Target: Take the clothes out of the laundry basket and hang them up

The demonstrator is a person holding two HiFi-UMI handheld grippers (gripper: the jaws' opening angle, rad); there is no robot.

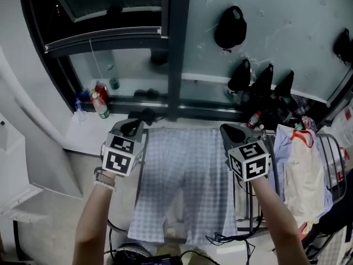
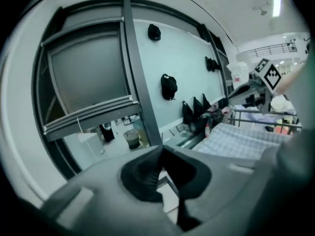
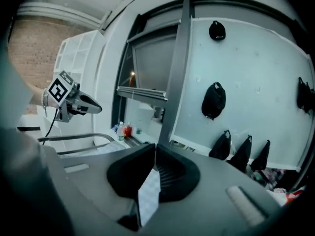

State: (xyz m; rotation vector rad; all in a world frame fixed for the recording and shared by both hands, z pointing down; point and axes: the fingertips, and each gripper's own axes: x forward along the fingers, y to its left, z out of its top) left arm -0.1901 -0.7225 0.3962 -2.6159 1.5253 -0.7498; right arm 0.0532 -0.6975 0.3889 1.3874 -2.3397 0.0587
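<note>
A checked garment (image 1: 185, 181) lies spread flat over the top of a drying rack (image 1: 246, 200), and its lower edge hangs down towards the bottom of the head view. The two grippers are at its far edge, one at each top corner, both pointing towards the window (image 1: 110, 10).

The right gripper (image 1: 230, 130) is at the right corner. Its jaws are clenched, and its own view shows a strip of the checked fabric pinched between them. The left gripper (image 1: 134, 127) is at the left corner with its jaws pressed together at the tips. Its own view shows the garment off to the right of the jaws. A pale patch shows in the gap behind the tips, but I cannot tell whether that is fabric.

More clothes, white with orange trim (image 1: 300, 173), are draped on the right part of the rack, just beside the checked garment. Several black caps (image 1: 230, 27) hang on the pale wall past the rack. A few bottles (image 1: 100, 105) stand on the sill below the window, to the left of the dark upright post (image 1: 176, 48)
</note>
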